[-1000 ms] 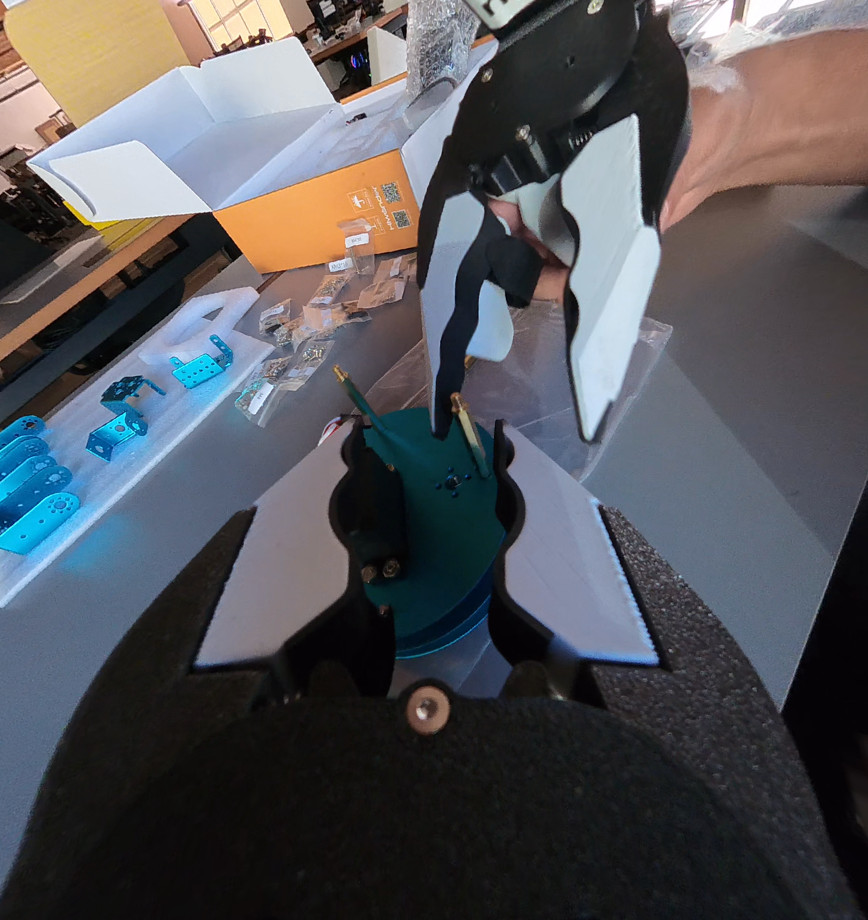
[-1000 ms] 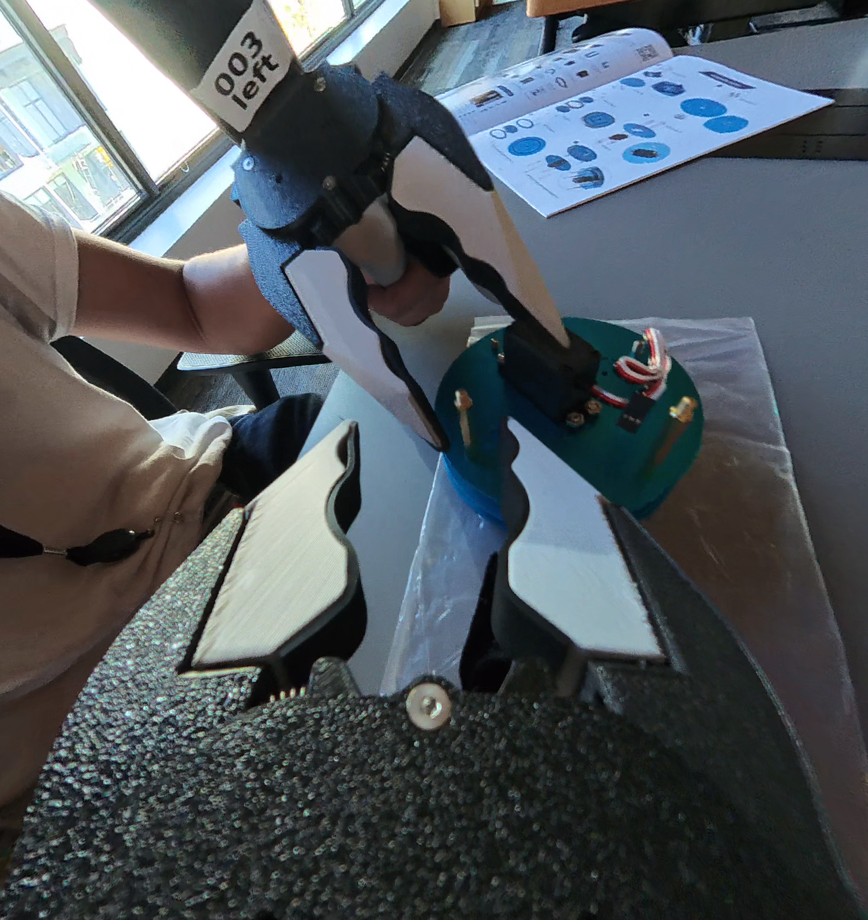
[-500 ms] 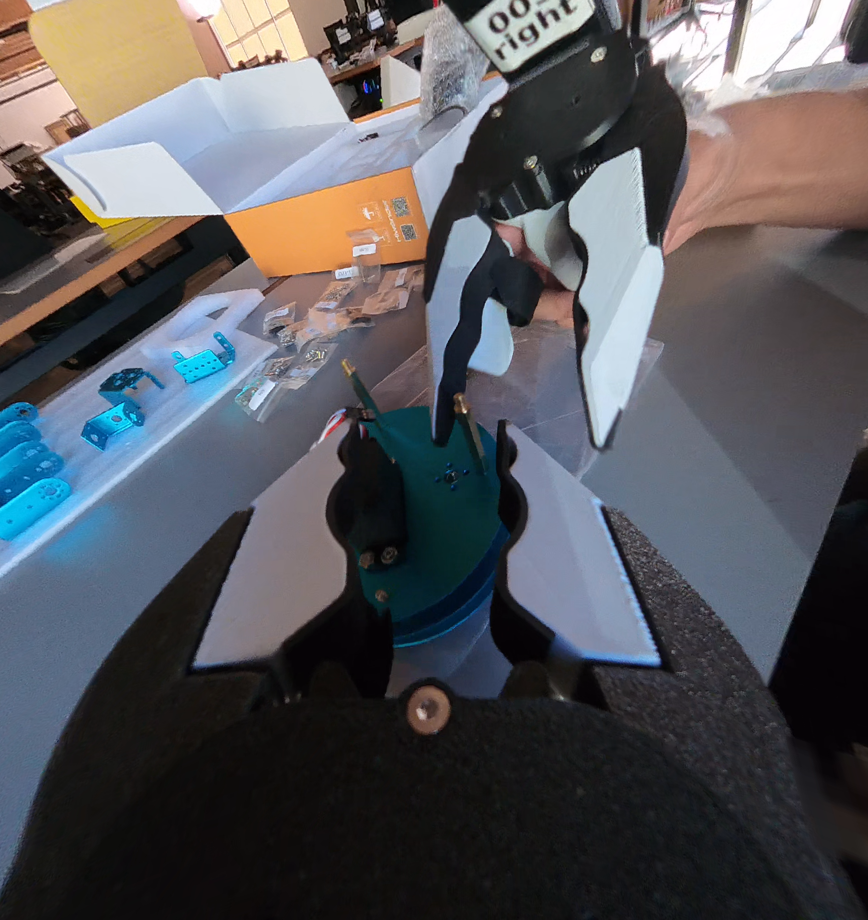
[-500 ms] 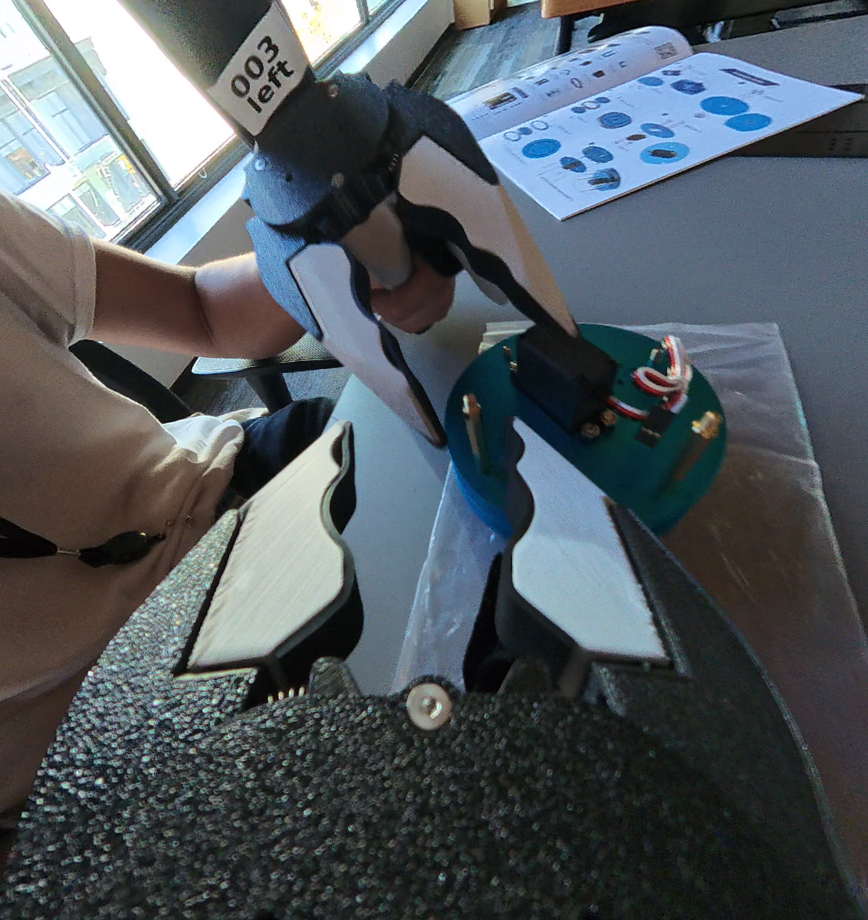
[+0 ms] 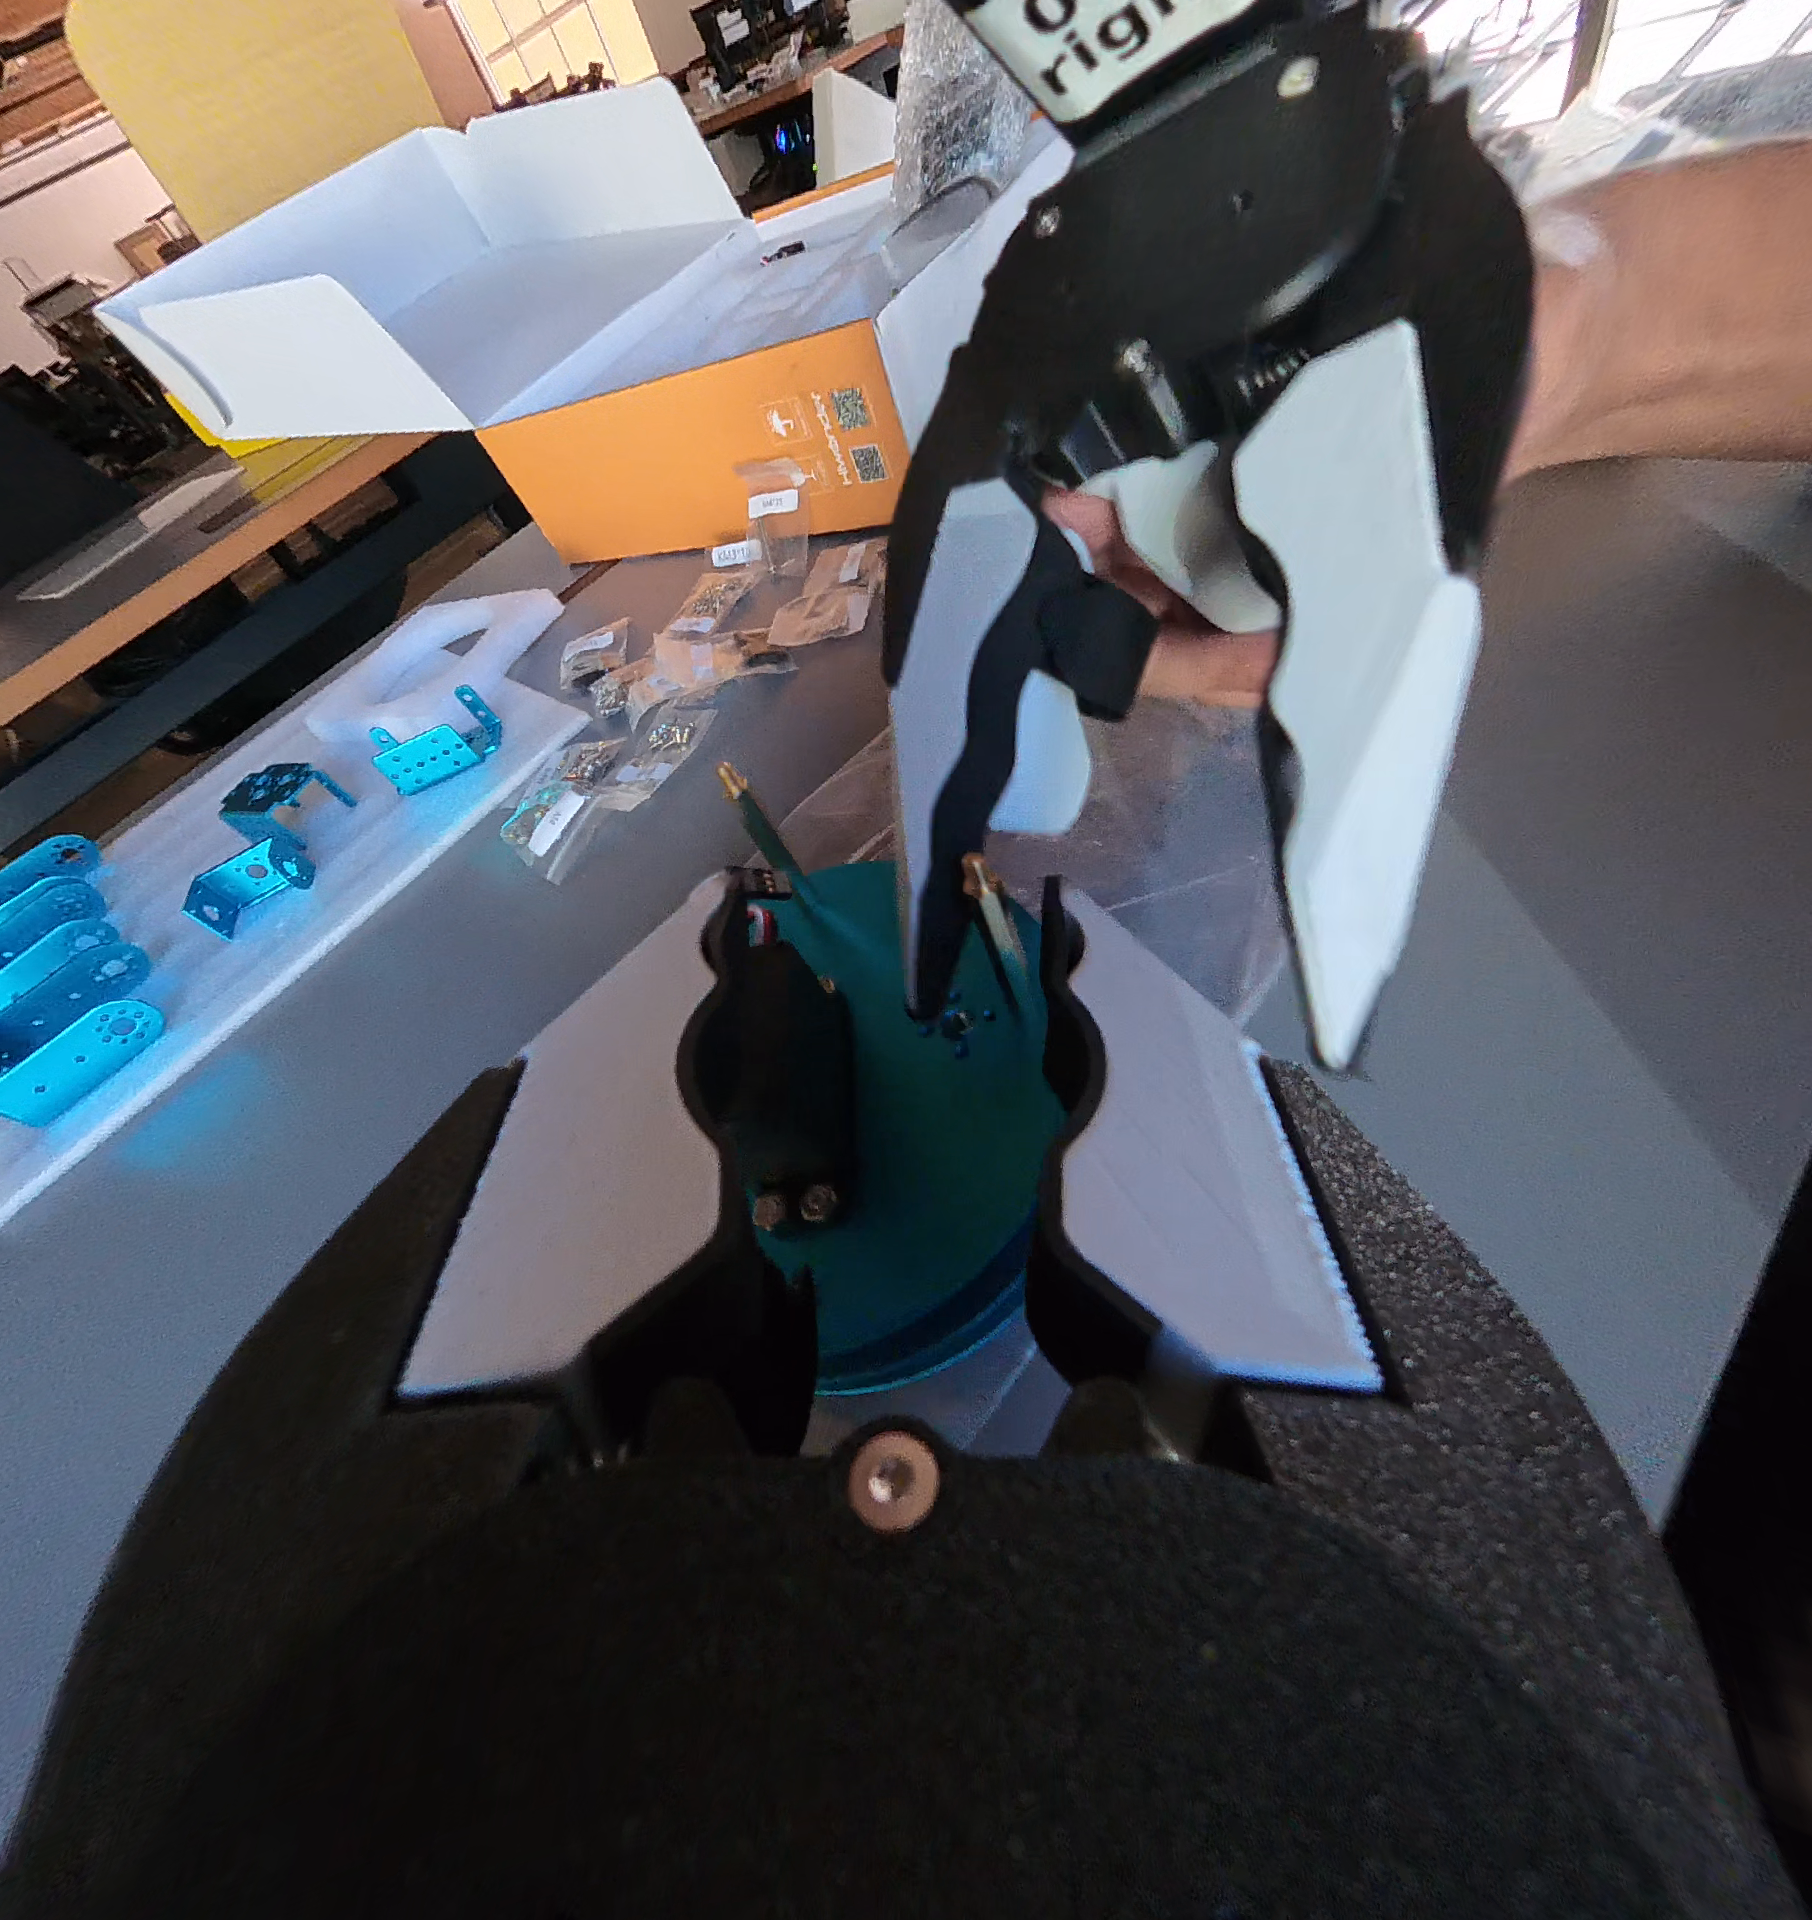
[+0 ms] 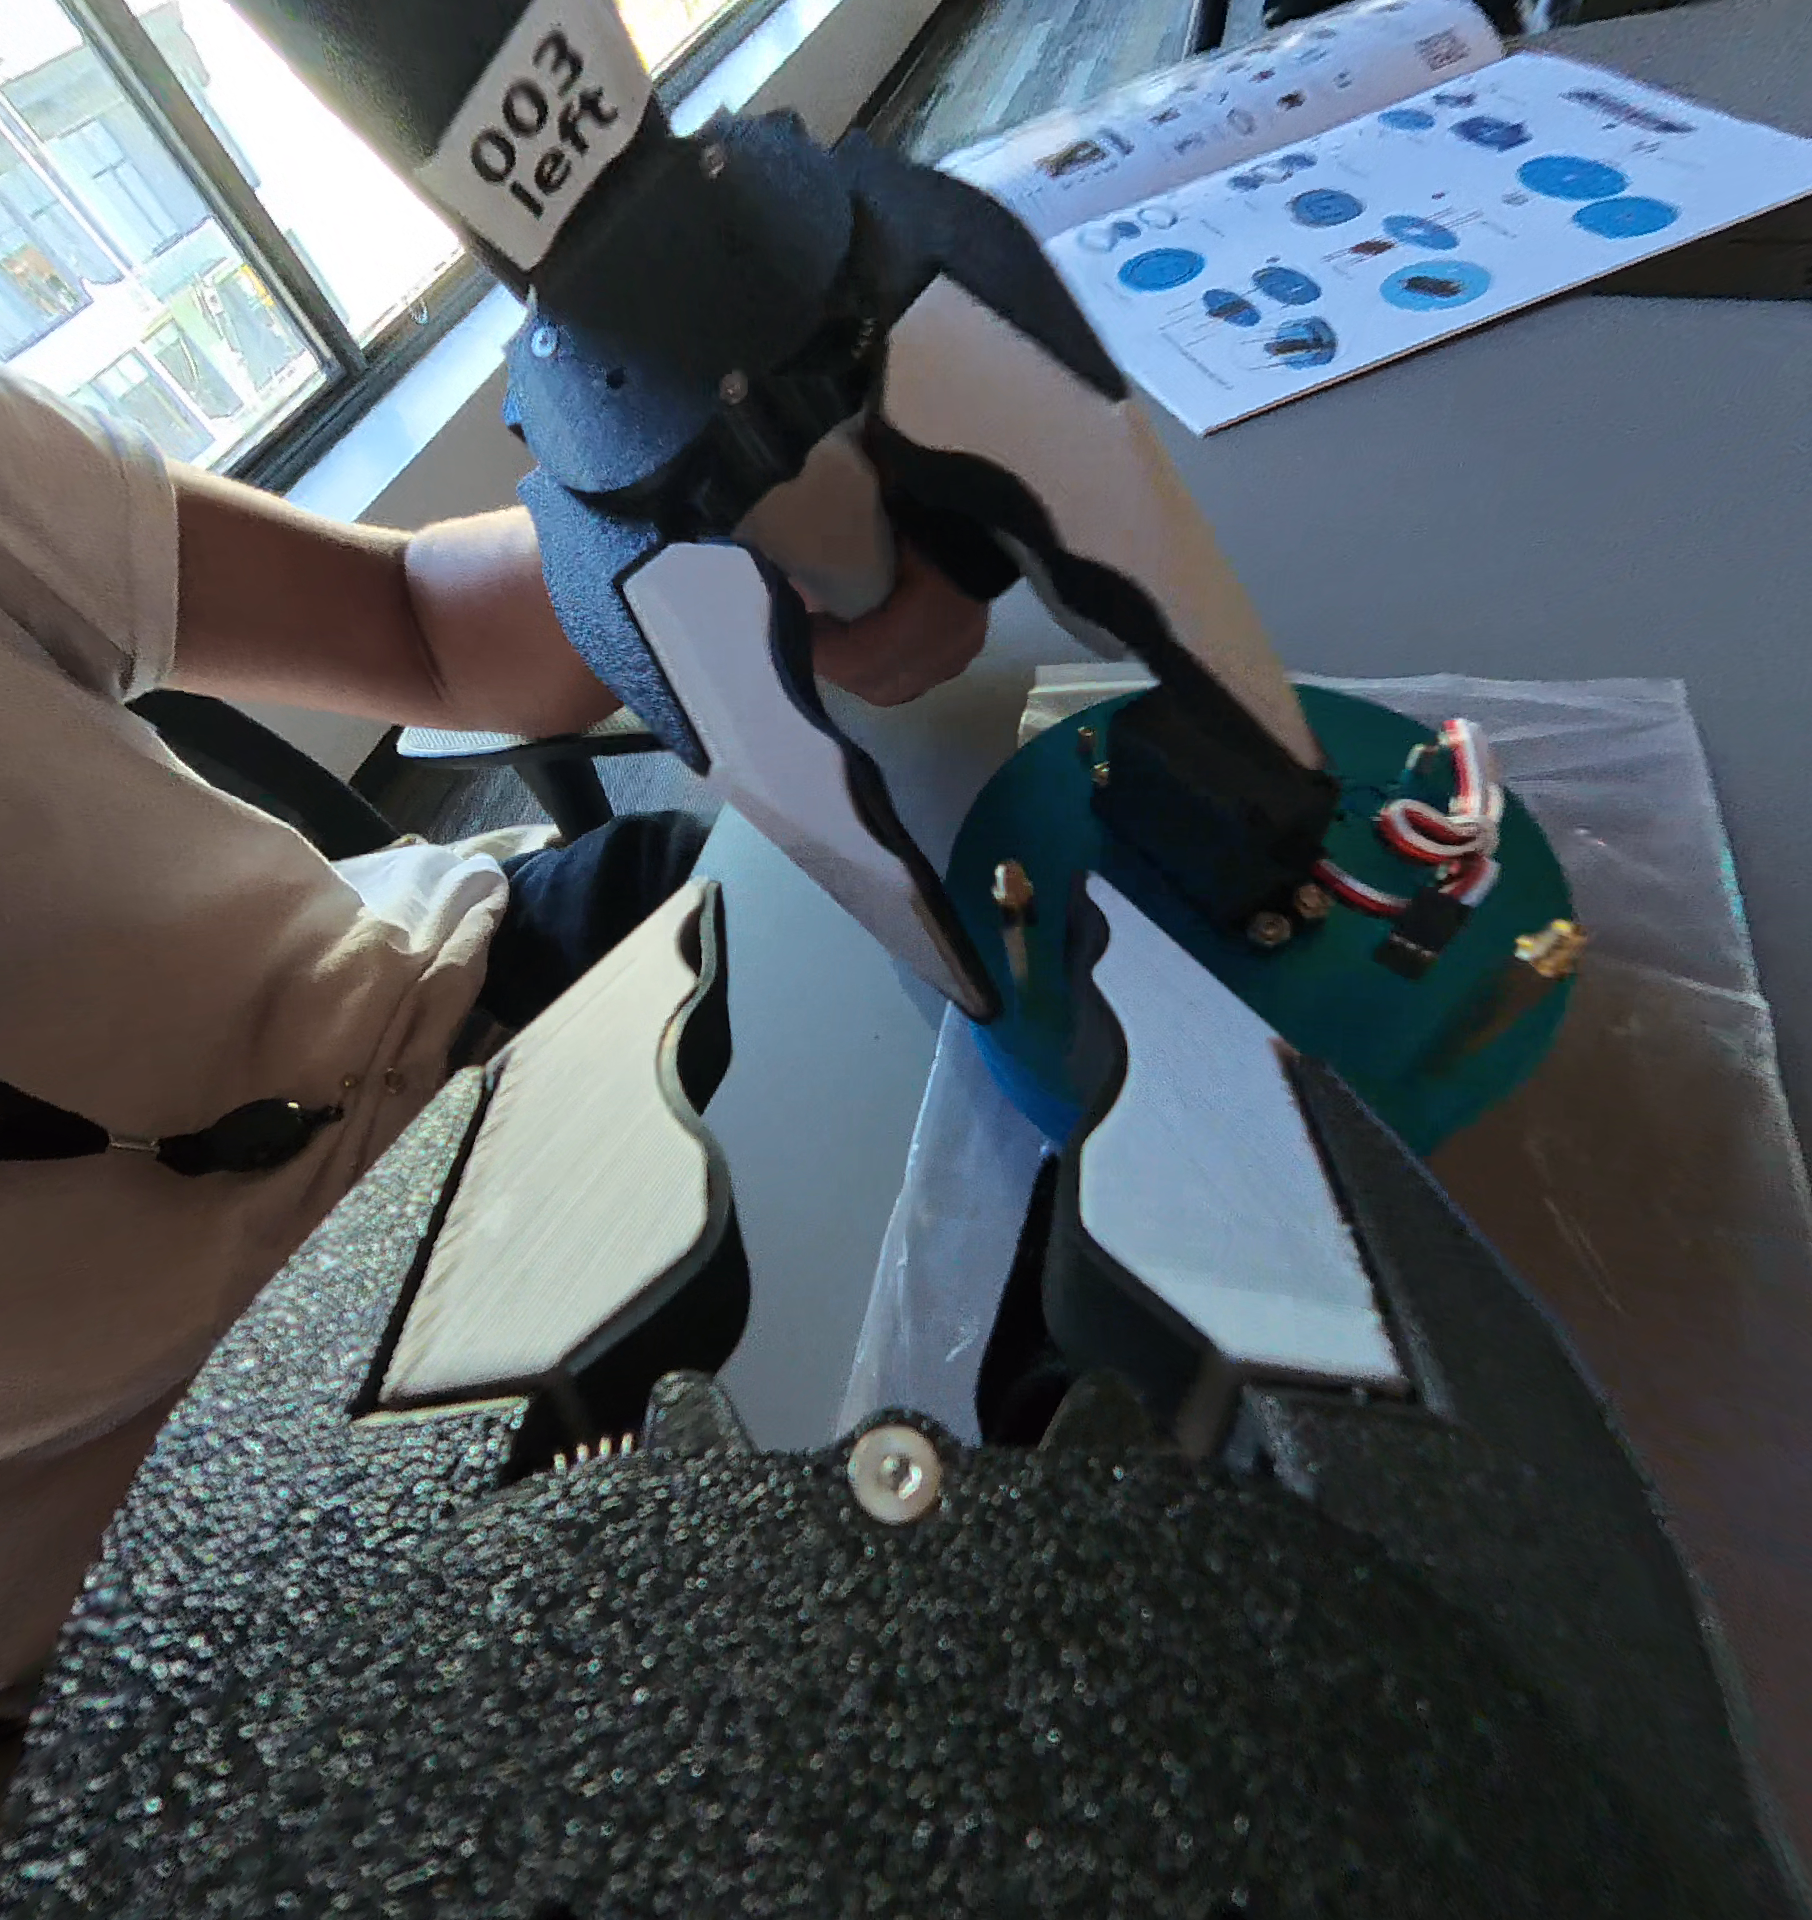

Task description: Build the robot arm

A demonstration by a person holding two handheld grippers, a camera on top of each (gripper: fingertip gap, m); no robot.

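**Left wrist view, read left to right.** Blue brackets (image 5: pixel 50 997) lie in rows on a white foam sheet (image 5: pixel 258 935), and small bags of screws (image 5: pixel 663 665) lie just before an open orange box (image 5: pixel 673 457). We judge these to be laid out so that each part stays in reach.

At centre, a teal disc (image 5: pixel 923 1143) rests on a clear plastic bag (image 5: pixel 1193 935) on the grey table (image 5: pixel 1608 831). The bag seems to serve as a mat. The left gripper (image 5: pixel 886 899) is spread. Its fingers flank the black servo (image 5: pixel 777 1070) mounted on the disc, probably to steady it.

To the right, the right gripper (image 5: pixel 1130 1023) is also spread. One fingertip is down on the disc beside a brass standoff (image 5: pixel 990 914), and the other hangs clear of the rim. Neither tool pinches anything.

**Right wrist view, read left to right.** A person's sleeve (image 6: pixel 102 831) appears first. Next comes the left gripper (image 6: pixel 1141 873), with its near tip at the disc's edge and its far tip on the servo (image 6: pixel 1214 810). Coiled red-and-white wires (image 6: pixel 1442 821) lie beyond it. An open booklet (image 6: pixel 1401 208) lies well apart, angled as if for reference.

**Change over the last second.** We find little:
- Both tools stay spread.
- The left tip remains on the servo.
- The disc (image 6: pixel 1401 1039) sits slightly further right in the right wrist view.
- The right gripper looms larger in the left wrist view.
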